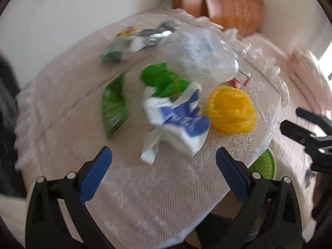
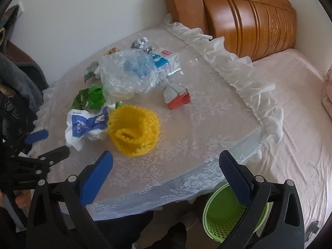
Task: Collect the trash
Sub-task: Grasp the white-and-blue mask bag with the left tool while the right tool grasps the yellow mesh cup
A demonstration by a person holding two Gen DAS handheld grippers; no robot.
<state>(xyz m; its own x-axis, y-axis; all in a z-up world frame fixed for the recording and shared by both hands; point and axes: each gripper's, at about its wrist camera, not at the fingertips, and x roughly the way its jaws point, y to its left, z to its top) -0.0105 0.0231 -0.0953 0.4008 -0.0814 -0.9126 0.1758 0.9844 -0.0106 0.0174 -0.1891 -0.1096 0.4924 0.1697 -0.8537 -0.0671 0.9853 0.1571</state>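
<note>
Trash lies scattered on a lace-covered table point(image 2: 197, 145). A yellow foam net point(image 2: 134, 133) point(image 1: 232, 112) sits beside a crumpled blue-and-white wrapper point(image 2: 87, 125) point(image 1: 178, 122). Green wrappers point(image 1: 114, 103) point(image 2: 93, 96), a clear plastic bag point(image 2: 126, 72) point(image 1: 203, 54) and a red-and-white carton point(image 2: 177, 98) lie farther back. My left gripper point(image 1: 164, 166) hovers open just short of the blue-and-white wrapper, empty. My right gripper point(image 2: 166, 166) hangs open above the table's near edge, a little short of the yellow net. A green mesh waste basket point(image 2: 232, 215) point(image 1: 264, 165) stands on the floor below the table edge.
A bed with a pink sheet point(image 2: 294, 114) and a wooden headboard point(image 2: 249, 20) flanks the table on the right. Dark clothing point(image 2: 18, 78) is piled at the left. More crumpled wrappers point(image 2: 143, 43) lie at the table's far side near the wall.
</note>
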